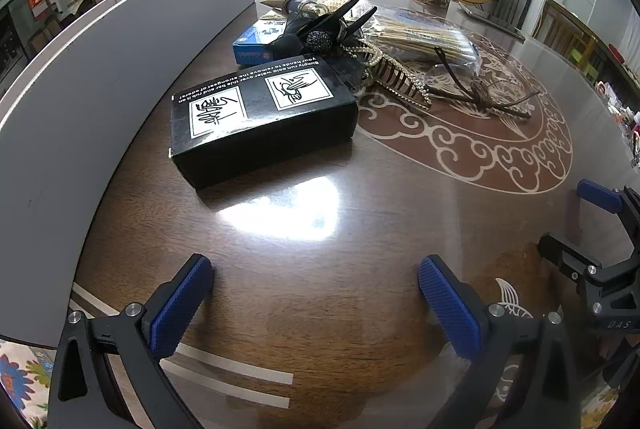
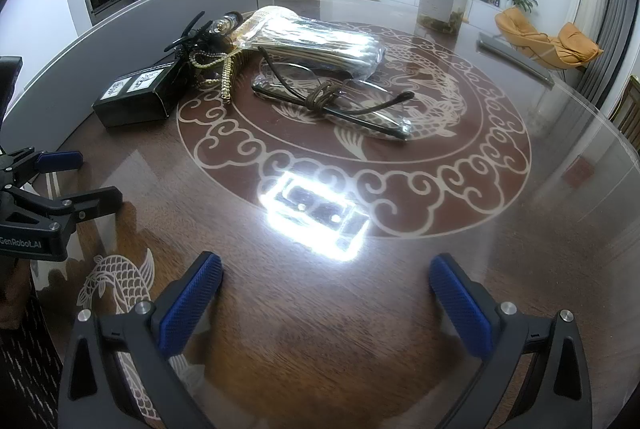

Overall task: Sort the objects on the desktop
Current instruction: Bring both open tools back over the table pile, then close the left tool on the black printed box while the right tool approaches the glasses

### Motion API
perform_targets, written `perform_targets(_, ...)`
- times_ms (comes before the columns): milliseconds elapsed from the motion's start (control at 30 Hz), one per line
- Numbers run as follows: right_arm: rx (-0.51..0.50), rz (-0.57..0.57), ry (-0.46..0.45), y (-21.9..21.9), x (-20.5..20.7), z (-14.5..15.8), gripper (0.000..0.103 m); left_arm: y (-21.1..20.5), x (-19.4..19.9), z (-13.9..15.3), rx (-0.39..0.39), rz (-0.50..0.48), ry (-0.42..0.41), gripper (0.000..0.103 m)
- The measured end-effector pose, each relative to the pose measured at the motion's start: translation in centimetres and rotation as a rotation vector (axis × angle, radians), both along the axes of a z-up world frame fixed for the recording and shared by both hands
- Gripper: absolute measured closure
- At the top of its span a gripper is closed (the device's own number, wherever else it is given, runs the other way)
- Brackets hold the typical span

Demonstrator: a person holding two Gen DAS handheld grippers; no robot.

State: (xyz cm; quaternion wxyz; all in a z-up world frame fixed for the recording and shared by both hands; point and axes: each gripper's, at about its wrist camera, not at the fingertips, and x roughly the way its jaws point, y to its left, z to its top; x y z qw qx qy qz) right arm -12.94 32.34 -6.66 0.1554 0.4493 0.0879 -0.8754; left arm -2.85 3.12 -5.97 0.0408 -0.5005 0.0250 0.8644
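A black box point(image 1: 260, 117) with white pictures lies on the dark table, ahead of my open, empty left gripper point(image 1: 316, 305). Behind it lie a blue box point(image 1: 256, 41), a black hair clip point(image 1: 328, 25), a bead chain with a comb point(image 1: 400, 77), a clear packet of sticks point(image 1: 424, 37) and glasses tied with cord point(image 1: 480, 93). My right gripper point(image 2: 326, 301) is open and empty near the table's front. The glasses point(image 2: 332, 101), packet point(image 2: 316, 41), bead chain point(image 2: 224, 73) and black box point(image 2: 136, 97) lie beyond it.
A grey curved panel point(image 1: 100, 77) stands along the table's left side. A clear jar point(image 2: 444, 1) stands at the far side. The left gripper shows at the left edge of the right wrist view point(image 2: 60, 185); the right gripper shows at the right edge of the left wrist view point(image 1: 592, 225).
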Motion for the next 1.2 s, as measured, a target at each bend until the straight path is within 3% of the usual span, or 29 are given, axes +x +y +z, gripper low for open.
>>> perform_targets(400, 0.0, 0.0, 0.001, 0.0, 0.0, 0.0, 0.0, -0.2, 0.0, 0.1, -0.001, -0.004, -0.013, 0.0)
perform_targets(600, 0.0, 0.0, 0.001, 0.1, 0.1, 0.0, 0.0, -2.3, -0.5, 0.1, 0.012, 0.099, -0.018, 0.0)
perform_targets(767, 0.0, 0.0, 0.001, 0.0, 0.0, 0.0, 0.0, -4.0, -1.1, 0.5, 0.09, 0.148, -0.004, 0.0)
perform_targets(833, 0.0, 0.0, 0.001, 0.0, 0.0, 0.0, 0.0, -4.2, -2.0, 0.6, 0.072, 0.155, 0.003, 0.0)
perform_targets(967, 0.0, 0.0, 0.001, 0.0, 0.0, 0.0, 0.0, -3.7, -4.2, 0.8, -0.05, 0.093, 0.038, 0.0)
perform_targets(1200, 0.0, 0.0, 0.001, 0.0, 0.0, 0.0, 0.0, -3.0, -6.3, 1.6, -0.137, -0.138, 0.026, 0.0)
